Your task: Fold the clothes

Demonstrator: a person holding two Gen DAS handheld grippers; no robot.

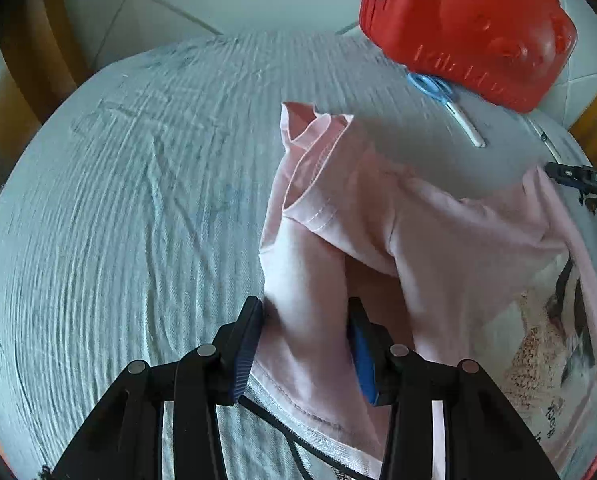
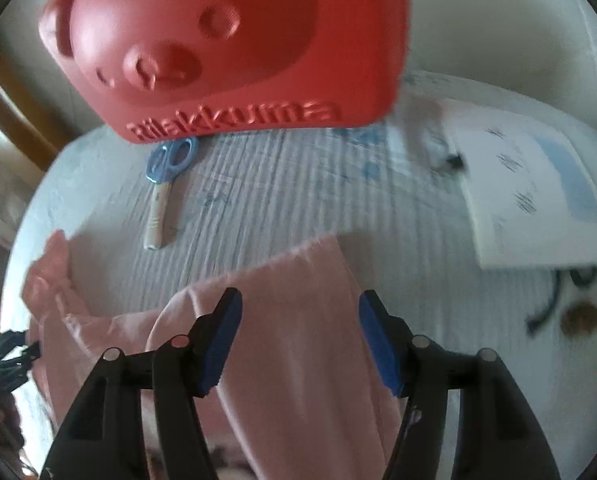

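Note:
A pale pink shirt [image 1: 438,232] with a printed picture lies crumpled on the light blue-grey crinkled cover [image 1: 138,200]. In the left wrist view a bunched fold of it fills the gap between the pads of my left gripper [image 1: 304,308], which is shut on it. In the right wrist view the pink shirt [image 2: 298,360] passes under and between the fingers of my right gripper [image 2: 300,296]. Its jaws stand wide and the pads do not press the cloth. The right gripper's black tip [image 1: 570,178] shows at the shirt's far right edge.
A red bear-face case [image 1: 470,28] stands at the back, with blue-handled scissors [image 1: 442,96] in front of it. In the right wrist view a white printed sheet [image 2: 530,192], a dark cable [image 2: 550,300] and a small brown round thing [image 2: 578,320] lie to the right.

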